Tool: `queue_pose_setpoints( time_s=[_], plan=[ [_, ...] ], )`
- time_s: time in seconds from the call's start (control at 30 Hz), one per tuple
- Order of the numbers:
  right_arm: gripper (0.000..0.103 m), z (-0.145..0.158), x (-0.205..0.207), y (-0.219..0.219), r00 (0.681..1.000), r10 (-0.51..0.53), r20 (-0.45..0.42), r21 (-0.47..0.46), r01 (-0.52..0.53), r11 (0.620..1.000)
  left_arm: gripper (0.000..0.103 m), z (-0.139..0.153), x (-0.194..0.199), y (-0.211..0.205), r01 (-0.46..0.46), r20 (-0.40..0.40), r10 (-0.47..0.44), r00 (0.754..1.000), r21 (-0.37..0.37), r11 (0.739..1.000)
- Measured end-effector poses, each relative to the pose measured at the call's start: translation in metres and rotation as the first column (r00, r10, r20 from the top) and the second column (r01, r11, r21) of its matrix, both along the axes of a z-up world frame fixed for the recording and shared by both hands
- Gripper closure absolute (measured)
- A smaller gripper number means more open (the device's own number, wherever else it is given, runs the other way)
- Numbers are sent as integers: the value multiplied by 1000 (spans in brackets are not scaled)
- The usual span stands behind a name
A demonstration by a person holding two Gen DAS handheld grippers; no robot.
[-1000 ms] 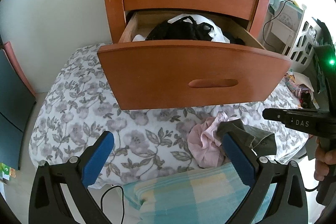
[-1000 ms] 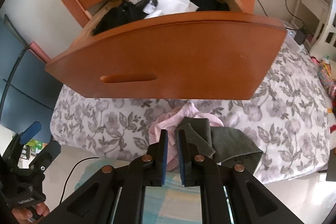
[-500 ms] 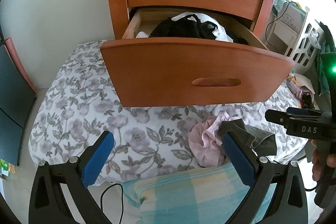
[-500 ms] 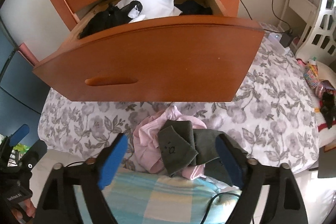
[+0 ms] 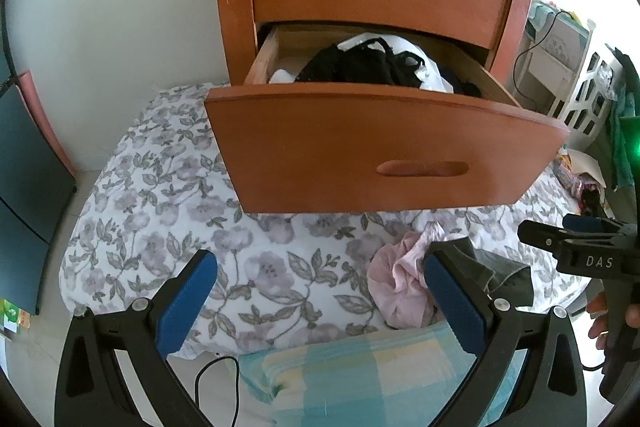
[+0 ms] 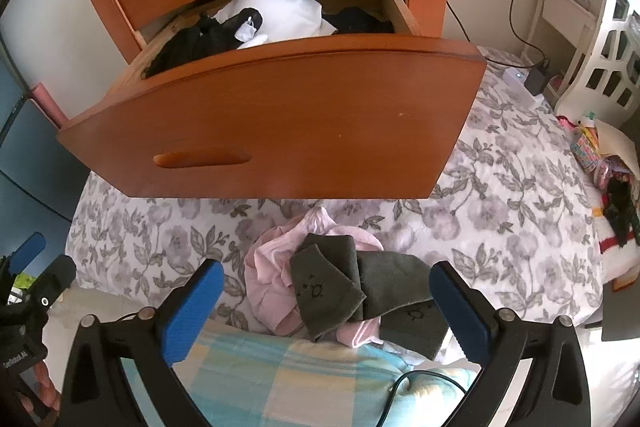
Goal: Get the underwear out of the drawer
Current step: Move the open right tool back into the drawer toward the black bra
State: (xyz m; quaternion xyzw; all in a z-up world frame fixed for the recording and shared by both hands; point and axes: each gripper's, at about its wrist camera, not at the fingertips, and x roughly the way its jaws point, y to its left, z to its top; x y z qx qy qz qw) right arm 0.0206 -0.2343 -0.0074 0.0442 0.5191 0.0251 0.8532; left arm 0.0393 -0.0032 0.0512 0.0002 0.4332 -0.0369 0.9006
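Bed [image 6: 500, 187]: we see its floral cover under the open drawer [image 6: 280, 123].
Underwear [image 6: 352, 287]: grey and pink pieces lie on it.
Right hand-held gripper [image 6: 326, 301]: jaws opening, clear of the cloth.
Left hand-held gripper [image 5: 320, 291]: apart, empty.

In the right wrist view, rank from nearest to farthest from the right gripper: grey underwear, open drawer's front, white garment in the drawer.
From the right gripper:
1. Grey underwear, between its fingers, on the bed.
2. Drawer front, above.
3. White garment, inside, behind the front.
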Motion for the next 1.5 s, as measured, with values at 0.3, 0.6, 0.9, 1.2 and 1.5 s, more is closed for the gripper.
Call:
queue_pose_setpoints(
  time_s=[0.3, 0.6, 0.9, 1.2, 1.5],
  plan=[
    [0, 13, 3, 0, 999, 18, 46, 12, -19, 1000, 0, 4, 4, 5, -9, 74, 11, 997, -19, 1000],
    [0, 64, 6, 3, 982, 37, 186, -9, -36, 999, 0, 2, 10, 8, 7, 159, -1, 987, -43, 999],
    [0, 105, 34, 12, 963, 65, 260, 11, -70, 997, 0, -12, 25, 10, 61, 153, -44, 987, -107, 992],
    [0, 102, 80, 44, 965, 131, 228, 33, -142, 989, 0, -27, 46, 23, 47, 115, -31, 993, -142, 989],
    [0, 83, 125, 98, 950, 264, 167, -59, -258, 964, 0, -47, 61, 27, 68, 65, -59, 996, -155, 986]
  ],
)
